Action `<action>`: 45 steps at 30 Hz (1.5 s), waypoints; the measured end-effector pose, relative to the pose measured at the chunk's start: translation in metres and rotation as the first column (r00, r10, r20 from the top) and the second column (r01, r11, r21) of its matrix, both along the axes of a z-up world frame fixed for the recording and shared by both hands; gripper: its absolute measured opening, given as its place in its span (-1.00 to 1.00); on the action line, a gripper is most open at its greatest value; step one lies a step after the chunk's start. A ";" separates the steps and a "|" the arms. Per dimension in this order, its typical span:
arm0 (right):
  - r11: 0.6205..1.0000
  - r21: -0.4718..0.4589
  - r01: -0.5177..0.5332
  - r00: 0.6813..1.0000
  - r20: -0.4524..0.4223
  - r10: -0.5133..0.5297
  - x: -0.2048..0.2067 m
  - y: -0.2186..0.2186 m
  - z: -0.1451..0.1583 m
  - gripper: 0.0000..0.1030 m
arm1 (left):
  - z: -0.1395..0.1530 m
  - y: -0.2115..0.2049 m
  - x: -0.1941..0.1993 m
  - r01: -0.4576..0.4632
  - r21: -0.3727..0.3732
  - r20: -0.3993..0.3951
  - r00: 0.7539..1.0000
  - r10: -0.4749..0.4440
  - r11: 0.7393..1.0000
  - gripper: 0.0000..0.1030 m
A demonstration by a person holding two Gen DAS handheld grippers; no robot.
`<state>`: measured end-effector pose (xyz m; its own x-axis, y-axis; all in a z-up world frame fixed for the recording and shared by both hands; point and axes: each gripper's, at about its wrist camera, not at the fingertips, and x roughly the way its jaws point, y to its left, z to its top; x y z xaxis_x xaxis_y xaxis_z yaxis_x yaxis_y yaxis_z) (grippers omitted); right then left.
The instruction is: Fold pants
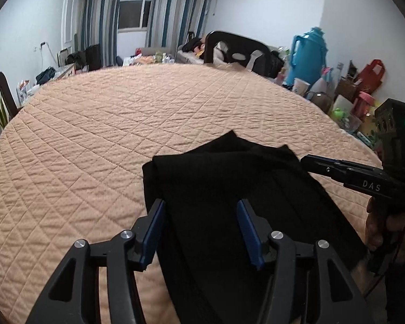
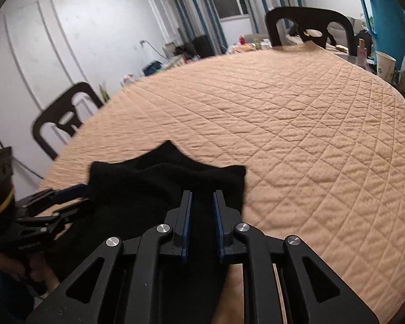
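The black pants (image 1: 229,189) lie on the near part of a table w/ a peach quilted cover (image 1: 121,124). They look folded over, w/ a few pointed corners sticking out at the far end.

Left claw (image 1: 201,226): its blue pads (image 1: 154,229) are wide apart. The pants lie btwn them and run back under the claw. The left pad sits right at the left edge of the cloth, the right pad is over the cloth. Not pinching anything.

Right claw (image 2: 202,216): pads (image 2: 187,221) are narrow, w/ a small gap left. Black cloth fills that gap, but it's all dark there, so I can't tell if the pads really squeeze the pants or just sit over them. This claw is at the right side of the pants (image 2: 162,183); bare quilt (image 2: 297,135) starts just beside it.

In the left cam the right claw (image 1: 305,160) comes in from the right, its tip touching or just at the right edge of the pants. In the right cam the left claw (image 2: 75,197) is at the left edge of the cloth.

Dark chairs (image 2: 62,118) stand by the table. A blue jug (image 1: 307,54) is far off to the right.
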<state>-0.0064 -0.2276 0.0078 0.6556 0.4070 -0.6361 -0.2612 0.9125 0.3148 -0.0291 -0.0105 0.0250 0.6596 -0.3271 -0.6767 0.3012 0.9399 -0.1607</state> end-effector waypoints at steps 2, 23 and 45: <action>1.000 0.002 -0.021 1.000 0.023 0.021 -0.018 0.000 0.005 -0.70 | 0.004 0.002 -0.012 0.013 -0.002 0.018 1.000 -0.013 1.000 0.10; 0.986 -0.148 -0.076 0.994 0.067 0.086 -0.064 0.019 -0.004 -0.67 | -0.009 0.020 -0.039 -0.046 -0.039 0.001 0.999 0.046 0.998 -0.25; 1.000 0.004 -0.002 1.000 0.004 0.002 -0.044 -0.016 -0.001 -0.29 | -0.003 0.027 -0.010 -0.099 -0.092 -0.037 0.995 0.096 0.991 -0.01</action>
<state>-0.0504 -0.2435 0.0065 0.6575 0.4110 -0.6315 -0.2644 0.9107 0.3175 -0.0396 0.0164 0.0218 0.6696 -0.3252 -0.6677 0.2018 0.9449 -0.2577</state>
